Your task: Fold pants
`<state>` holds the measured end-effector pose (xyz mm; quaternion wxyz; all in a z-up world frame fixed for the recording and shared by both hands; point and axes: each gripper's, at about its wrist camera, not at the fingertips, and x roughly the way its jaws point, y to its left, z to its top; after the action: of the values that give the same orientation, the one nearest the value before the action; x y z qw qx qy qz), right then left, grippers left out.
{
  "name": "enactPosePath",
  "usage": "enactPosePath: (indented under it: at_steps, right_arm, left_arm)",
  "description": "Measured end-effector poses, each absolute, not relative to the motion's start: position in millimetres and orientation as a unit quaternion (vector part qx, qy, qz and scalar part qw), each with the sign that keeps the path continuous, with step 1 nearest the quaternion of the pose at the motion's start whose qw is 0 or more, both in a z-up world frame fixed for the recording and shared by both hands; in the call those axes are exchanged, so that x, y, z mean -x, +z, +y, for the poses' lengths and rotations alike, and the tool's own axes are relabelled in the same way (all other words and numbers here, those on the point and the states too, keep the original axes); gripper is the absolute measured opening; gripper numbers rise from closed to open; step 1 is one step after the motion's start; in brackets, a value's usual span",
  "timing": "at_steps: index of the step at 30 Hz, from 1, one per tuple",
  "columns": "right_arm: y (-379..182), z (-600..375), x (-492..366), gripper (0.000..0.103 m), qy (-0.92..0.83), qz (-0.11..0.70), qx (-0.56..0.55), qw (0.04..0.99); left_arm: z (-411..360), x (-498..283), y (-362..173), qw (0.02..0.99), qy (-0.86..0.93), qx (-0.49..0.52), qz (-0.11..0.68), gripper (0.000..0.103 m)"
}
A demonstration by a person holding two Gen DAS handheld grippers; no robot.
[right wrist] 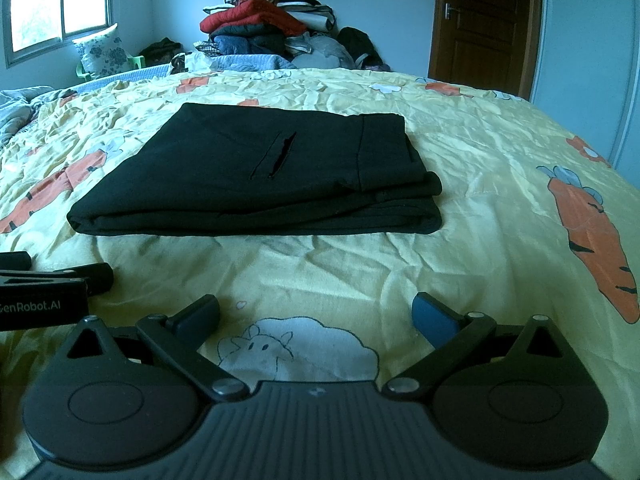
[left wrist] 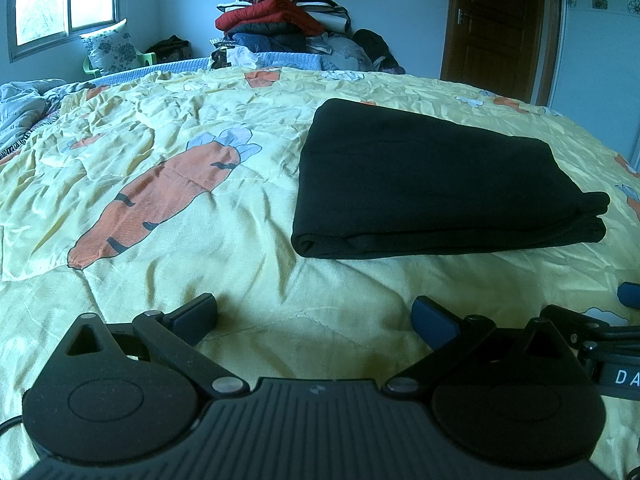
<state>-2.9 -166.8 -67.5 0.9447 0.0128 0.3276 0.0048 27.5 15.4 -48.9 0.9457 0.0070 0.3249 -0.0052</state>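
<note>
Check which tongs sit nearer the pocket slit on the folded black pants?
Right, as far as these views tell. The right tongs face the pants head-on, pocket slit just left of centre. The left tongs sit off the pants' left side; slit not visible there. Both open, touching nothing.

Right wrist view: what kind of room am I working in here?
Most likely a home bedroom. The folded black pants lie on a bed with a yellow carrot-print quilt, a heap of piled clothes and bedding sits behind it, and a brown wooden door stands closed.

Folded pants on quilted bed
</note>
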Motion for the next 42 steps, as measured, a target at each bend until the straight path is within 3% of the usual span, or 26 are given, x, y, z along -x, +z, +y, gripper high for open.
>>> enactPosePath:
  at_steps: [42]
  right_arm:
    - [-64.8, -167.2, 6.9, 0.103, 0.002, 0.315, -0.013, 0.949]
  left_arm:
    - [16.2, -26.9, -48.5, 0.946, -0.006, -0.004, 0.324, 0.103]
